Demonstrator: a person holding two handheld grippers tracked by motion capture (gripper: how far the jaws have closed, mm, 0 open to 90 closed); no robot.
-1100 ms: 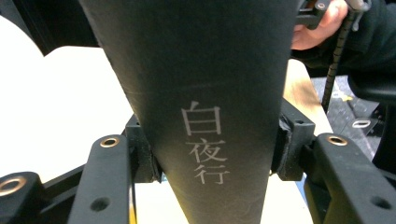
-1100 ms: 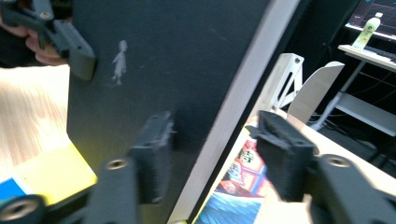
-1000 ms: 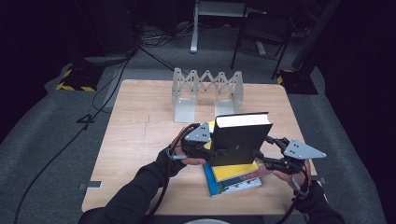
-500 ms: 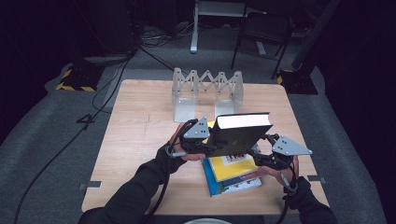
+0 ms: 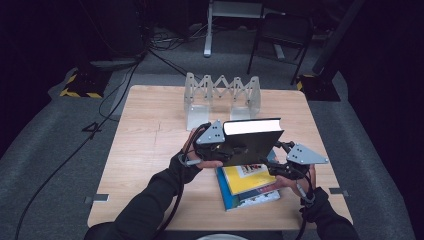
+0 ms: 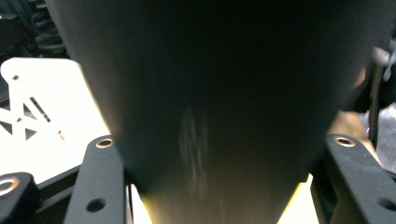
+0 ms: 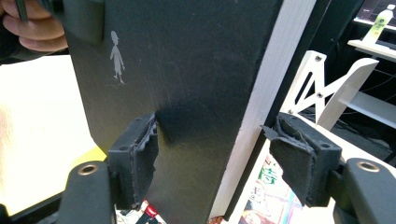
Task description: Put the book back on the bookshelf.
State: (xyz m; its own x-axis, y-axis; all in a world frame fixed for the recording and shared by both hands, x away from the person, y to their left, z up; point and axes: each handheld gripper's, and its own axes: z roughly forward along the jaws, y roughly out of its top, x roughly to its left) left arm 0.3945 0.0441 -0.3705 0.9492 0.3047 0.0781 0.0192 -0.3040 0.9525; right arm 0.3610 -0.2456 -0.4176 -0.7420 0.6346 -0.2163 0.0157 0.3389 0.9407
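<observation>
A thick black book (image 5: 255,142) stands on edge, tipped, above a yellow book (image 5: 247,180) that lies on a blue one (image 5: 250,200). My left gripper (image 5: 220,150) is at its left end. Its jaws have just been opening, and the book (image 6: 210,93) still spans the gap between them and hides the pads. My right gripper (image 5: 275,162) is shut on the lower right corner. In the right gripper view one pad (image 7: 140,154) presses the front cover (image 7: 177,70) and the other pad (image 7: 294,158) meets the back cover.
A white folding rack (image 5: 222,95) stands behind the books on the wooden table (image 5: 150,150). The table's left half is bare wood. Cables and a chair (image 5: 280,35) are on the dark floor beyond. A person's forearms enter from the bottom edge.
My right gripper has slid left, closer under the black book. The book has shifted slightly left and leans more. The left hand has stayed in place.
</observation>
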